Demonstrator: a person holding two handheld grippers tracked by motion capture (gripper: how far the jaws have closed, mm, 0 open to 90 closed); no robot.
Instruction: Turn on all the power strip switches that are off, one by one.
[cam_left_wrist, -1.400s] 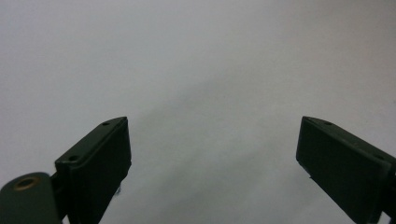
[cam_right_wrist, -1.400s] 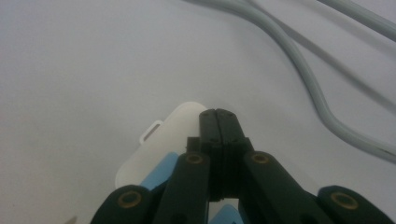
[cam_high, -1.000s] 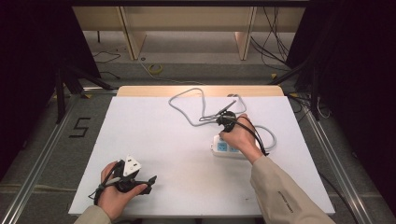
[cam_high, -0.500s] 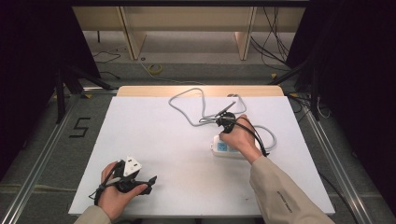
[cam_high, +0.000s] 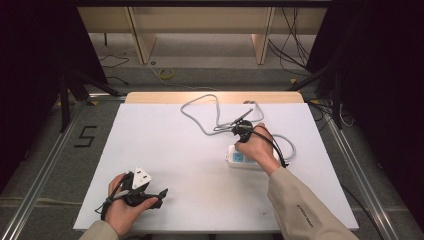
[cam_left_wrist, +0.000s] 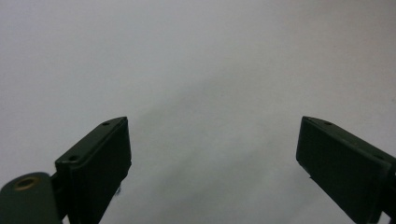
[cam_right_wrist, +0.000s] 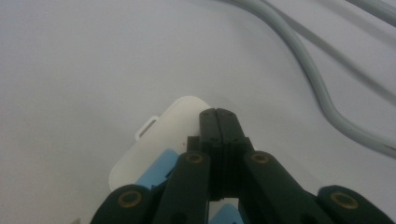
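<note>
While my right arm reaches forward and inward across the white table, my right hand rests over the white power strip, which lies flat right of the table's middle. My right gripper pokes out beyond my knuckles toward the far edge, its two fingers pressed flat together with nothing between them. My sleeve runs back to the near right corner.

My left hand sits low at the near left edge, well apart from the strip, holding my left gripper roughly level and pointing right across the table. Its grey three-cornered plate faces up.

From above I can see the grey cord looping from the strip toward the far edge and back, and a stretch of it curving round the right side of my right hand. That view gives little of the left fingers. My left gripper view settles it: the left fingers stand wide apart over bare white tabletop, with nothing between them.

My right gripper view shows what my hand hides from above: the closed fingertips are over the rounded end of the strip, beside a small slot, with pale blue panels showing under the gripper. Whether the tips touch the plastic I cannot tell. The cord snakes past on the right, apart from the tips.
</note>
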